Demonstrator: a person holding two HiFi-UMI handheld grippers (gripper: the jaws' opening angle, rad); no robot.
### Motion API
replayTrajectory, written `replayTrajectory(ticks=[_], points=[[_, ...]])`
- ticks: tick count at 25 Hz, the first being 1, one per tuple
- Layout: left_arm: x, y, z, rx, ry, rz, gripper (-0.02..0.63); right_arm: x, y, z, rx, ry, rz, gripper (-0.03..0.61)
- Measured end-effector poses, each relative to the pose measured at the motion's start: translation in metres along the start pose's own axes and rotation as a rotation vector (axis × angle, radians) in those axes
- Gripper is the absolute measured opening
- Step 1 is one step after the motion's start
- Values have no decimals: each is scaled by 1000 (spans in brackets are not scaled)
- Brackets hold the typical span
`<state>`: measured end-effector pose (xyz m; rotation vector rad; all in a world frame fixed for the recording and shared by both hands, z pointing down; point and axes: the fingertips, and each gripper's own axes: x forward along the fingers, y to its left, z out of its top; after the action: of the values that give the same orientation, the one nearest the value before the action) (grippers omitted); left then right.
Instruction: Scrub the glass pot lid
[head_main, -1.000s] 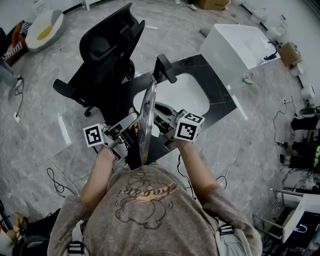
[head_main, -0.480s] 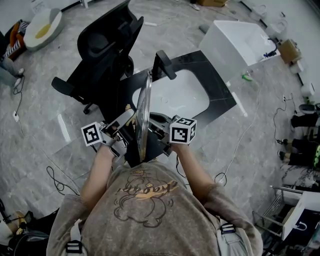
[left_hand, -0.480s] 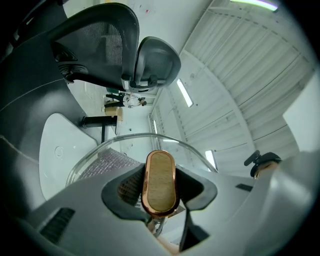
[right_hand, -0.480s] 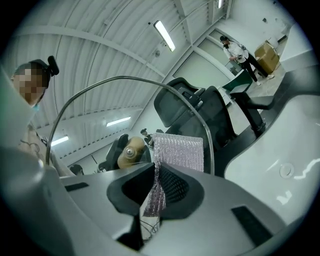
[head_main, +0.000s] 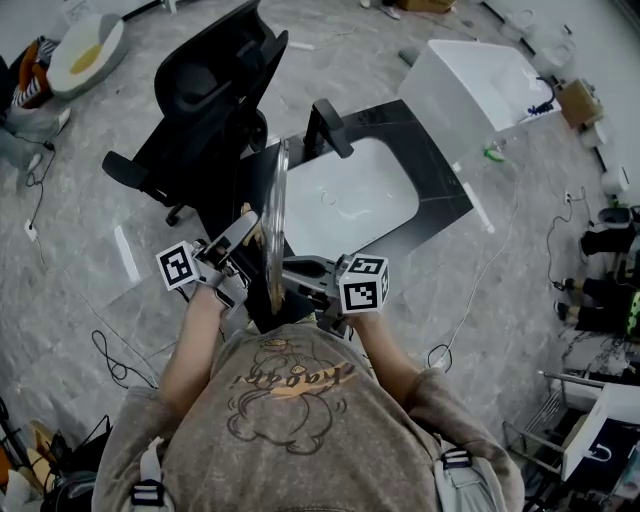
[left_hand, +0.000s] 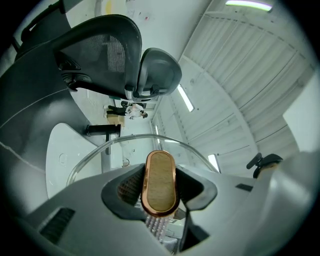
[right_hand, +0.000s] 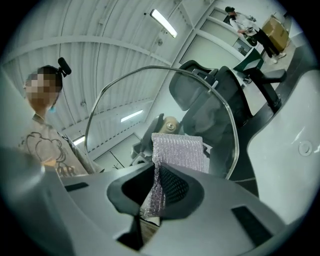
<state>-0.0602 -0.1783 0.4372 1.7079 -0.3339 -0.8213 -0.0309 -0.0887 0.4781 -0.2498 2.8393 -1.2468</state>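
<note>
Grey marble-look floor (head_main: 520, 290) fills the head view. Black office chair (head_main: 205, 90) is upper left, black countertop (head_main: 445, 200) w/ white sink (head_main: 350, 195) at ctr, white box (head_main: 470, 85) upper right. The person's shirt (head_main: 290, 400) takes the bottom ctr. Glass pot lid (head_main: 272, 225) is held up on edge just above the shirt, ctr-left of frame, and shows as a thin line btwn the two grippers. L gripper (head_main: 245, 232) is on the lid's left side, clamped on the lid's knob (left_hand: 160, 182). The knob is oval w/ a copper rim, lower ctr of the left gripper view, a jaw on either side of it. R gripper (head_main: 292, 272) is on the lid's right side, jaws pinched on a silver scrub pad (right_hand: 180, 150). In the right gripper view the pad stands up at ctr, seemingly flat against the glass, w/ the knob's far end showing through the glass just above it.
</note>
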Motion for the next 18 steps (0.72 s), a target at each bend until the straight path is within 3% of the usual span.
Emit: replayTrajectory(ticks=[8, 18], points=[[-8, 13, 8, 5, -30, 40, 178, 0, 34, 4, 12, 21, 83, 54], [-15, 21, -2, -16, -20, 56, 178, -6, 61, 43, 14, -92, 149, 54]])
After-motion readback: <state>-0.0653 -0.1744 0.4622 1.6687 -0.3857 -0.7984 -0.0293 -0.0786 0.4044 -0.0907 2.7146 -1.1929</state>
